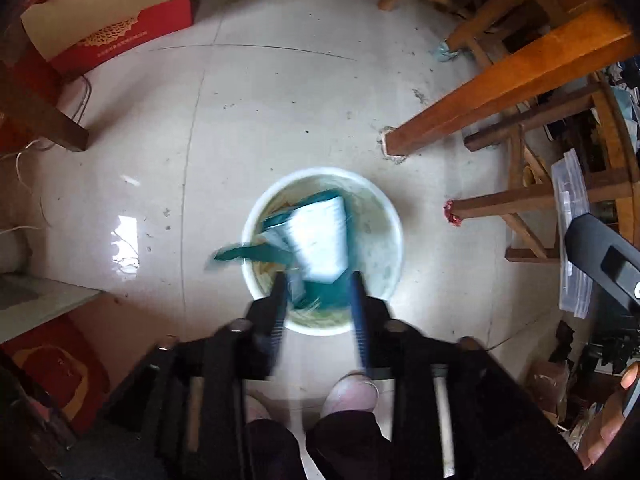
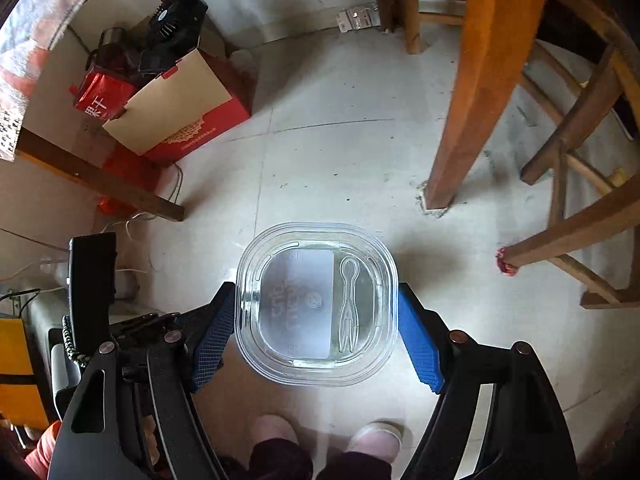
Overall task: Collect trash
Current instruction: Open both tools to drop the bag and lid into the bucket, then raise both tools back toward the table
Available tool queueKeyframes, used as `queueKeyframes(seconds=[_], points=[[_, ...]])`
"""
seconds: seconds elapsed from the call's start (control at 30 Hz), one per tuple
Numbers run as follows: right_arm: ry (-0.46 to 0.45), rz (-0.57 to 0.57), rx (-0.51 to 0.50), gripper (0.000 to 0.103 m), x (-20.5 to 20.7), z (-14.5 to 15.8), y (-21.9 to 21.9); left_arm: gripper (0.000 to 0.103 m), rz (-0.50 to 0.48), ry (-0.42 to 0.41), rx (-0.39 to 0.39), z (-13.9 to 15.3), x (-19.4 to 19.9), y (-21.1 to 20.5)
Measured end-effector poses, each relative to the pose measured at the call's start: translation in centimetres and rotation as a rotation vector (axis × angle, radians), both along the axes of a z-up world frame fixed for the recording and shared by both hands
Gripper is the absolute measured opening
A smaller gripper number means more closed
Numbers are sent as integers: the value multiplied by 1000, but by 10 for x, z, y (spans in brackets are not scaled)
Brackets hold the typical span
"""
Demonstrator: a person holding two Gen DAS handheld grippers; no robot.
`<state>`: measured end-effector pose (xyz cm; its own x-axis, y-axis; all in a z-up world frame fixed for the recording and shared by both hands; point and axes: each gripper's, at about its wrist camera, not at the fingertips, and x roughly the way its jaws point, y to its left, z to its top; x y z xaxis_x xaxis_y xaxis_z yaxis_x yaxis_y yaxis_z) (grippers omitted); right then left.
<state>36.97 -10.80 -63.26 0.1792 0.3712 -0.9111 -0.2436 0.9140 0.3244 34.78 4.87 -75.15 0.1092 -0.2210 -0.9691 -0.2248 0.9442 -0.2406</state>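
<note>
Pale tiled floor, wooden table leg at 2 o'clock. Left gripper points down over white bucket, jaws parted, green-white wrapper loose between. Right gripper pinches clear plastic container.

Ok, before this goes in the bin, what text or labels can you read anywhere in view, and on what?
"果干": white characters on the red packet.
Gold print under the pattern on the red box: too small to read.
Printed card seen through the clear lid: blurred, unreadable.
Print on the white and green wrapper over the bucket: motion-blurred, unreadable.
</note>
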Motion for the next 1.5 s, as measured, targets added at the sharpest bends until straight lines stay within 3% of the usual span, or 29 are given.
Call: queueKeyframes(seconds=[0.2, 0.37, 0.6, 0.83, 1.17, 1.3, 1.5], points=[[78, 1, 92, 77, 7, -12, 7, 34, -18, -8, 76, 1, -1, 10], [124, -23, 81, 79, 6, -8, 9, 34, -28, -14, 96, 19, -4, 18], [140, -17, 55, 79, -1, 32, 7, 34, -56, -47, 107, 82, -7, 11], [99, -16, 41, 79, -13, 120, 1, 34, -79, -112, 101, 187, -10, 8], [-40, -42, 49, 79, -37, 285, 1, 37, -82, -259, 132, 364, -30, 17], [-111, -44, 58, 79, -50, 347, 6, 37, -66, -351, 152, 446, -41, 30], [-269, -41, 29, 79, -77, 435, 14, 43, -50, -503, 168, 540, -63, 47]])
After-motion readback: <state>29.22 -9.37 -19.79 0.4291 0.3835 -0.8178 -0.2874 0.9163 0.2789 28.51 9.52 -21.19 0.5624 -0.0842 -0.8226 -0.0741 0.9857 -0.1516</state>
